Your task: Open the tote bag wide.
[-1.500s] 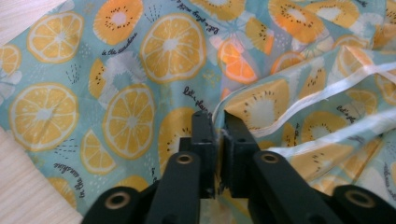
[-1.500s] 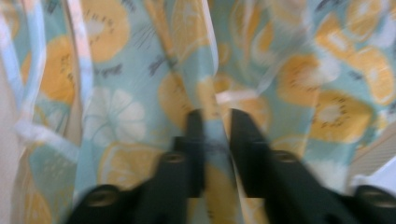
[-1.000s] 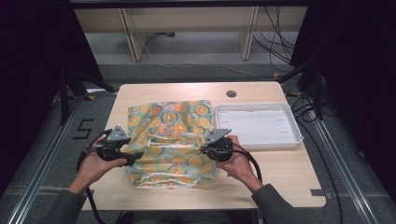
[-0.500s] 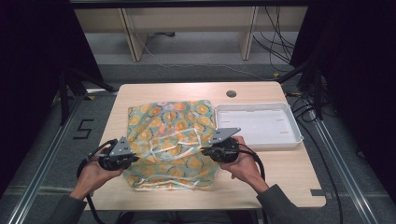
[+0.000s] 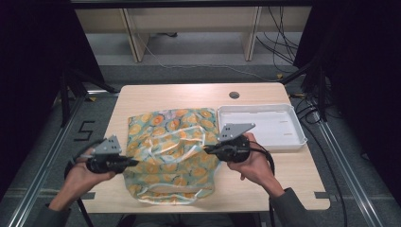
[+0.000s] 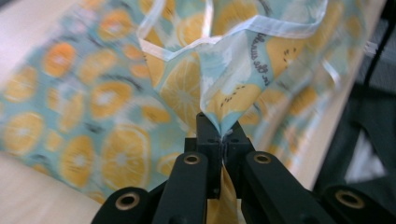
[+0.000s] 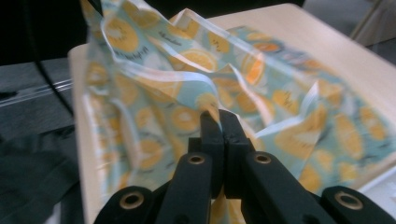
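While both of my grippers are clamped on the orange-print cloth (image 5: 171,153), I judge the work to be at an early stage: the grasp is made, the lift has barely begun, and any folding or spreading is not yet done. Nearest me, the left gripper (image 5: 130,162) holds the cloth's left edge with its jaws pressed together on a pinch of fabric, which rises out of the jaw tips in a peaked fold in the left gripper view (image 6: 219,93). My right gripper (image 5: 208,150) has its jaws together on the right edge, the fabric caught between the tips in the right gripper view (image 7: 219,116). Between the 2 grippers the cloth is rumpled and humped, its pale hem showing in loops, while its near and far edges lie on the table (image 5: 179,97). Just beyond the right gripper sits the white tray (image 5: 297,126), beside the cloth's far right corner, with nothing in it that I can make out. Remaining, in my judgement: raising the 2 edges clear, drawing the fabric taut, then laying it where intended.
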A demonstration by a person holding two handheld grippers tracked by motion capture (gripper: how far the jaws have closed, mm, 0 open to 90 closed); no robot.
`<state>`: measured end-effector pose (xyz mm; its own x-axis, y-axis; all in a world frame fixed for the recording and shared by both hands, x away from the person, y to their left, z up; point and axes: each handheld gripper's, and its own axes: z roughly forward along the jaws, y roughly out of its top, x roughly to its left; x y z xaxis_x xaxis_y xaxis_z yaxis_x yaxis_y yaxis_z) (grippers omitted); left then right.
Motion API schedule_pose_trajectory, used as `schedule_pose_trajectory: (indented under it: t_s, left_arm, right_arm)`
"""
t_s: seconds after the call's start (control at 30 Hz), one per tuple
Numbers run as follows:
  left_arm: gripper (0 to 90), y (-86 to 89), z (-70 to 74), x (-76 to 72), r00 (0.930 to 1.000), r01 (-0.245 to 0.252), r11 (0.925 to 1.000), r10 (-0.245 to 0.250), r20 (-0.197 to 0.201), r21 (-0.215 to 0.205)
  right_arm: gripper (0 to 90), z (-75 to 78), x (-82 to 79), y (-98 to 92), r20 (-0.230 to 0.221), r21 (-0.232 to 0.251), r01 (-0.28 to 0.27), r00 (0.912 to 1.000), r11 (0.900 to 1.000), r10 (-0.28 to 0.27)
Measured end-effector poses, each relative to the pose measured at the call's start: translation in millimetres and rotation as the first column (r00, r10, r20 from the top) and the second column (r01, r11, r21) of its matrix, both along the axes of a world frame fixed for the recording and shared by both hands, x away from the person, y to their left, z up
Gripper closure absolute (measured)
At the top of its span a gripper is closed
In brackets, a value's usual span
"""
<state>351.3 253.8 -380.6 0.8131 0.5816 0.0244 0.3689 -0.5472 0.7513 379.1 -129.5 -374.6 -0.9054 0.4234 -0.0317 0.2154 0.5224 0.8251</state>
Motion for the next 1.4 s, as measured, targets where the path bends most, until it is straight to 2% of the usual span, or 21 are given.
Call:
schedule_pose_trajectory:
  t_s: [0.07,0.1,0.13,0.17,0.2,0.23,0.27,0.33,0.43,0.57,0.6,0.7,0.77,0.8,0.83,0.87,0.93,1.07,1.23,1.3,1.4]
  left_arm:
    - [88.6,2.8,7.5,27.1,0.9979,-0.062,0.9979,0.063,0.015,-0.015]
    - [88.6,2.8,7.5,27.1,0.9979,-0.062,0.9979,0.063,0.015,-0.015]
    - [88.6,4.6,5.7,48.8,0.9939,-0.110,0.9925,0.111,0.001,-0.053]
    - [88.7,4.4,1.8,61.8,0.9906,-0.137,0.9886,0.137,-0.009,-0.062]
    - [88.7,4.4,1.8,61.8,0.9906,-0.137,0.9886,0.137,-0.009,-0.062]
    - [88.7,3.2,-2.4,71.2,0.9877,-0.156,0.9860,0.156,-0.015,-0.058]
    - [88.6,1.0,-10.0,85.3,0.9829,-0.182,0.9829,0.182,-0.032,-0.025]
    - [88.6,-1.4,-17.1,93.8,0.9798,-0.198,0.9801,0.197,-0.036,-0.018]
    - [88.4,-5.5,-32.8,108.2,0.9757,-0.211,0.9776,0.210,-0.061,0.003]
    - [88.4,-5.6,-58.1,119.1,0.9644,-0.229,0.9717,0.234,-0.123,0.059]
    - [88.4,-4.3,-66.7,119.3,0.9611,-0.231,0.9709,0.238,-0.141,0.065]
    - [88.4,-2.2,-72.7,118.8,0.9563,-0.241,0.9683,0.249,-0.154,0.064]
    - [88.4,0.1,-76.9,118.7,0.9508,-0.255,0.9650,0.262,-0.166,0.062]
    - [88.4,0.9,-78.2,118.4,0.9512,-0.246,0.9663,0.256,-0.173,0.075]
    - [88.4,0.9,-78.2,118.4,0.9512,-0.246,0.9663,0.256,-0.173,0.075]
    - [88.4,0.6,-79.1,118.8,0.9502,-0.252,0.9655,0.260,-0.172,0.065]
    - [88.4,0.1,-79.1,118.9,0.9483,-0.259,0.9646,0.264,-0.177,0.052]
    - [88.2,-1.4,-77.8,117.4,0.9518,-0.261,0.9643,0.265,-0.155,0.048]
    - [86.4,1.0,-78.1,118.2,0.9482,-0.259,0.9645,0.264,-0.176,0.053]
    - [85.8,1.4,-79.8,118.8,0.9484,-0.260,0.9648,0.263,-0.177,0.041]
    - [77.2,0.8,-80.0,115.4,0.9484,-0.257,0.9661,0.257,-0.185,0.026]
  right_arm:
    - [90.0,3.8,25.5,2.5,0.044,-0.015,0.061,0.9972,0.998,-0.060]
    - [90.0,3.8,25.5,2.5,0.044,-0.015,0.061,0.9972,0.998,-0.060]
    - [90.0,0.6,43.8,5.7,0.062,-0.025,0.135,0.9891,0.990,-0.134]
    - [90.0,-1.4,51.8,7.1,0.067,-0.030,0.142,0.9879,0.989,-0.140]
    - [90.0,-5.6,64.0,9.7,0.077,-0.041,0.162,0.9843,0.986,-0.159]
    - [90.0,-5.6,64.0,9.7,0.077,-0.041,0.162,0.9843,0.986,-0.159]
    - [90.0,-15.7,80.3,16.3,0.093,-0.072,0.209,0.9749,0.975,-0.202]
    - [90.0,-20.1,86.1,18.5,0.095,-0.083,0.216,0.9735,0.973,-0.208]
    - [90.0,-47.0,108.5,28.9,0.087,-0.172,0.252,0.9669,0.952,-0.240]
    - [84.5,-65.2,118.7,31.6,0.078,-0.246,0.236,0.9716,0.940,-0.223]
    - [75.1,-68.6,117.9,34.1,0.058,-0.255,0.248,0.9688,0.935,-0.241]
    - [66.9,-60.1,115.2,33.4,0.084,-0.256,0.243,0.9698,0.936,-0.229]
    - [59.3,-45.8,104.8,33.7,0.063,-0.190,0.242,0.9701,0.951,-0.235]
    - [54.9,-29.9,90.7,35.0,0.033,-0.161,0.196,0.9806,0.967,-0.193]
    - [54.9,-29.9,90.7,35.0,0.033,-0.161,0.196,0.9806,0.967,-0.193]
    - [53.3,-19.8,74.5,39.2,0.017,-0.131,0.105,0.9945,0.986,-0.103]
    - [52.4,-18.6,65.6,43.1,0.013,-0.134,0.071,0.9975,0.988,-0.070]
    - [47.9,-33.5,48.9,59.5,0.012,-0.219,0.000,0.9999,0.976,0.002]
    - [44.0,-66.9,60.2,65.2,-0.046,-0.321,-0.010,0.9989,0.947,-0.005]
    - [44.1,-71.2,62.2,65.1,-0.026,-0.345,-0.017,0.9996,0.938,0.009]
    - [59.4,-81.1,65.2,63.1,-0.017,-0.378,0.003,0.9998,0.926,-0.010]
